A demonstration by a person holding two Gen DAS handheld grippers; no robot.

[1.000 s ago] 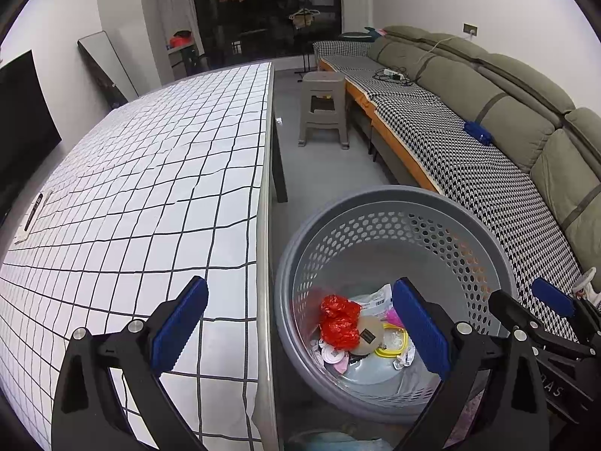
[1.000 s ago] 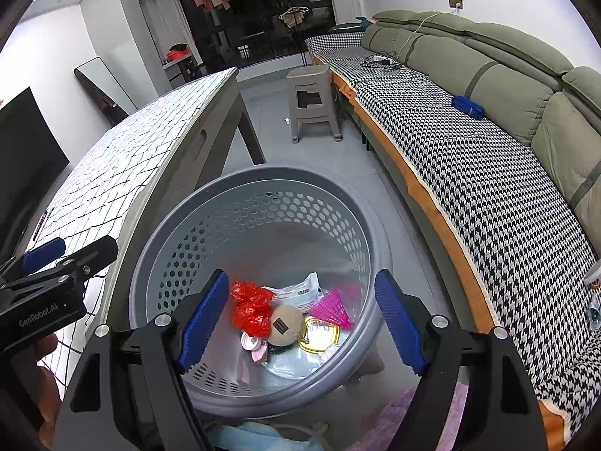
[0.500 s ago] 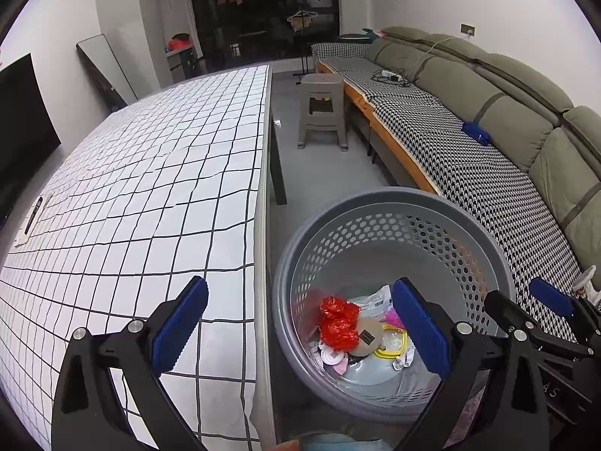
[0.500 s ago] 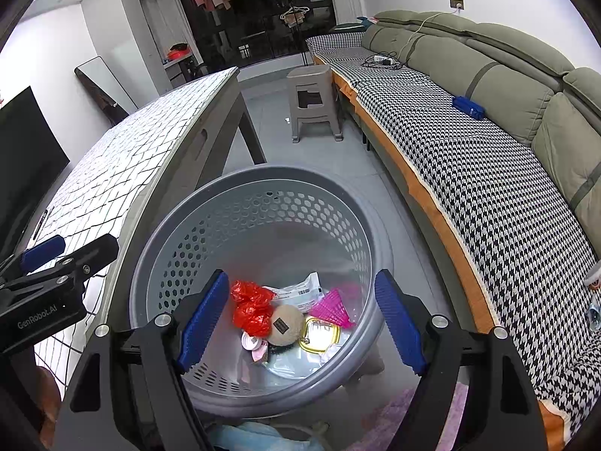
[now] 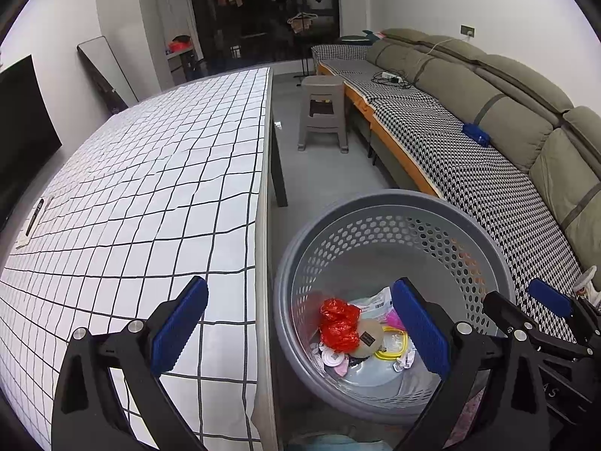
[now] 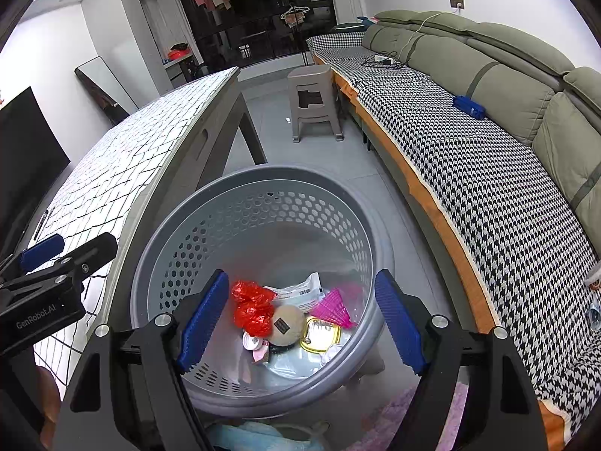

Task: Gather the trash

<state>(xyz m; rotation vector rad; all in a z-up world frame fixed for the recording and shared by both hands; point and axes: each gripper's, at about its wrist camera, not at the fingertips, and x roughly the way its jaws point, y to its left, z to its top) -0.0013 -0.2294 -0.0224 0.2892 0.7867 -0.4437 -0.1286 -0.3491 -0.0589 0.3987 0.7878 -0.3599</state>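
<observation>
Both grippers, left (image 5: 298,329) and right (image 6: 302,315), spread wide and empty above basket (image 6: 259,176) holding red wrapper (image 6: 252,306).

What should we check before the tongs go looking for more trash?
1. Left tongs open, holding nothing: ok.
2. Right tongs open, holding nothing: ok.
3. Basket upright beside the table: ok.
4. Trash inside the basket, such as the red wrapper and pink piece: ok.
5. More trash on the table: cannot tell; only a dark flat thing on paper near its far-left edge.
6. Floor toward the stool free of obstacles: ok.
</observation>
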